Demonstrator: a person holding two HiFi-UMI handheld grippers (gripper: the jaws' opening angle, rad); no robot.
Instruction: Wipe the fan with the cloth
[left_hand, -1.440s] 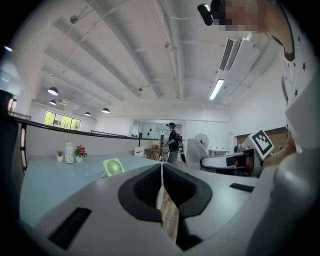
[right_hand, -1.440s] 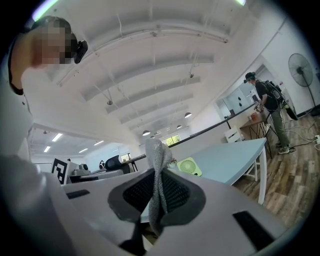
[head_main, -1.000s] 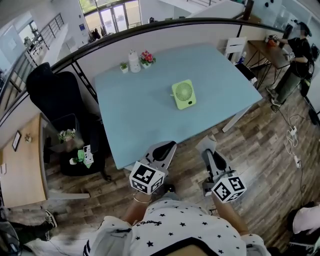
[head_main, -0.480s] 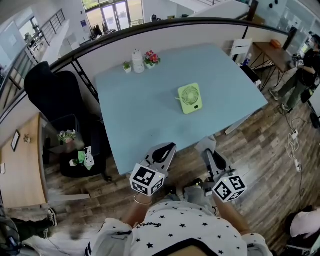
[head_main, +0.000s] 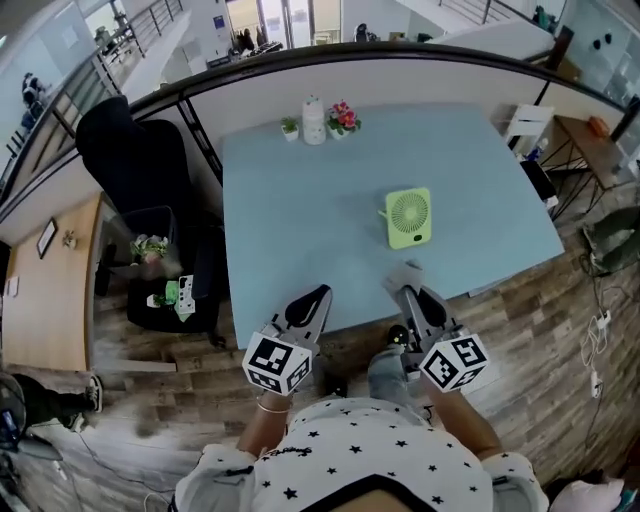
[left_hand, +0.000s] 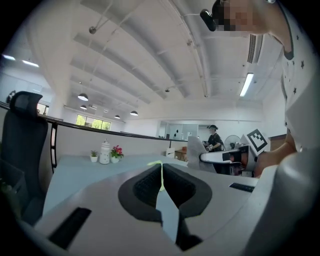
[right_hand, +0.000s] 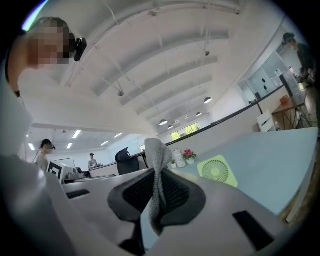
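The green fan (head_main: 409, 218) lies flat, grille up, on the blue bench (head_main: 290, 230). The right gripper (right_hand: 157, 187) hangs near the fan, on the person's side of it, about at the bench's edge. Its jaws are clamped on a grey cloth (right_hand: 156, 155), which stands up out of them in a fold. The left gripper (left_hand: 161, 176) is held beside it, further left of the fan, its jaws pressed together with nothing between them. Well beyond the fan, at the far edge, stand a white jar (head_main: 314, 120), red flowers (head_main: 345, 117) and a small plant (head_main: 290, 127). A black chair (head_main: 130, 165) stands far left of the fan, off the bench.
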